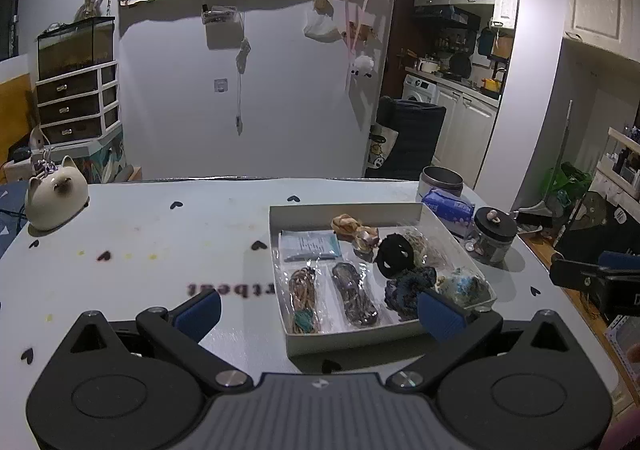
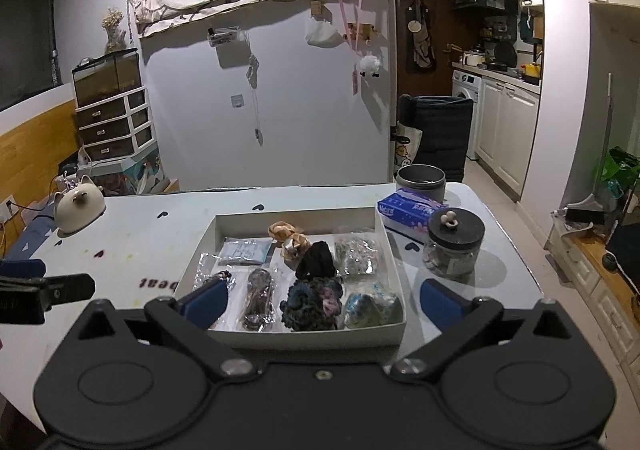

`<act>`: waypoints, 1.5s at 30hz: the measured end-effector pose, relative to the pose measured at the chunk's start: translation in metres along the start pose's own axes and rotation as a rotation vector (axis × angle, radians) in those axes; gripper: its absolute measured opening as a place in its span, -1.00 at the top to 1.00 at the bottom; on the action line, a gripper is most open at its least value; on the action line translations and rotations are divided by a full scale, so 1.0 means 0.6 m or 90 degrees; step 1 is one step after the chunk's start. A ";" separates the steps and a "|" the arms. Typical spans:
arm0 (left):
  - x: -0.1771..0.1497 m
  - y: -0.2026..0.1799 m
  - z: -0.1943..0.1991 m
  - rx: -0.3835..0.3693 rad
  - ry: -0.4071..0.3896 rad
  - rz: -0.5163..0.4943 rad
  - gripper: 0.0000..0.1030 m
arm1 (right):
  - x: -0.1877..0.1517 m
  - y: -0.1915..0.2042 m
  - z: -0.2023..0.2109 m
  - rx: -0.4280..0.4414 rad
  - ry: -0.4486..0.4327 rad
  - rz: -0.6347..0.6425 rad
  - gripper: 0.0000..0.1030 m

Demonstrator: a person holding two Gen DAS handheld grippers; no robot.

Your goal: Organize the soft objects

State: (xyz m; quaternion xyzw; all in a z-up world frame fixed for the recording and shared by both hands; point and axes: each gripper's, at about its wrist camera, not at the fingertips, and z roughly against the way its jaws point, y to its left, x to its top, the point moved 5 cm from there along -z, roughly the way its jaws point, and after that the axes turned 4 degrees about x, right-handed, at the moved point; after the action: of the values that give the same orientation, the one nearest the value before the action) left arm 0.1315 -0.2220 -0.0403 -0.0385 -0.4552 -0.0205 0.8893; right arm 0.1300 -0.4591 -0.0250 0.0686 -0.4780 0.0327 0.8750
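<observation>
A white table (image 2: 132, 246) carries a shallow white box (image 2: 304, 336) near its right edge, filled with scrunchies (image 2: 314, 302) and bagged hair ties (image 1: 354, 292). Left gripper (image 1: 320, 316) and right gripper (image 2: 324, 300) both spread wide, empty, at the box's near wall.

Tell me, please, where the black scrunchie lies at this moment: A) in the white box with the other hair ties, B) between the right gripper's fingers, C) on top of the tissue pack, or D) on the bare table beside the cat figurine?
A: the black scrunchie lies inside the white box, next to the dark blue scrunchie, and neither gripper touches it.
</observation>
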 end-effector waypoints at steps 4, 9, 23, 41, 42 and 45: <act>-0.008 -0.002 0.009 0.001 0.001 0.005 -1.00 | -0.006 -0.005 0.007 -0.006 0.000 -0.001 -1.00; -0.014 -0.002 0.015 0.002 0.003 0.016 -1.00 | -0.013 -0.008 0.010 -0.005 0.003 -0.002 -1.00; -0.018 -0.011 0.014 0.007 0.005 0.019 -1.00 | -0.017 -0.009 0.011 -0.002 0.005 0.001 -1.00; -0.017 -0.012 0.011 0.007 0.006 0.021 -1.00 | -0.017 -0.010 0.005 0.001 0.010 0.005 -1.00; -0.017 -0.012 0.011 0.007 0.006 0.021 -1.00 | -0.017 -0.009 0.005 0.002 0.011 0.006 -1.00; -0.017 -0.012 0.011 0.007 0.006 0.021 -1.00 | -0.017 -0.008 0.004 0.002 0.011 0.006 -1.00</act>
State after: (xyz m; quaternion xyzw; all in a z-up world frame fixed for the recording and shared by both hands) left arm 0.1194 -0.2283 -0.0444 -0.0408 -0.4503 -0.0030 0.8920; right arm 0.1229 -0.4642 -0.0326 0.0671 -0.4709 0.0382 0.8788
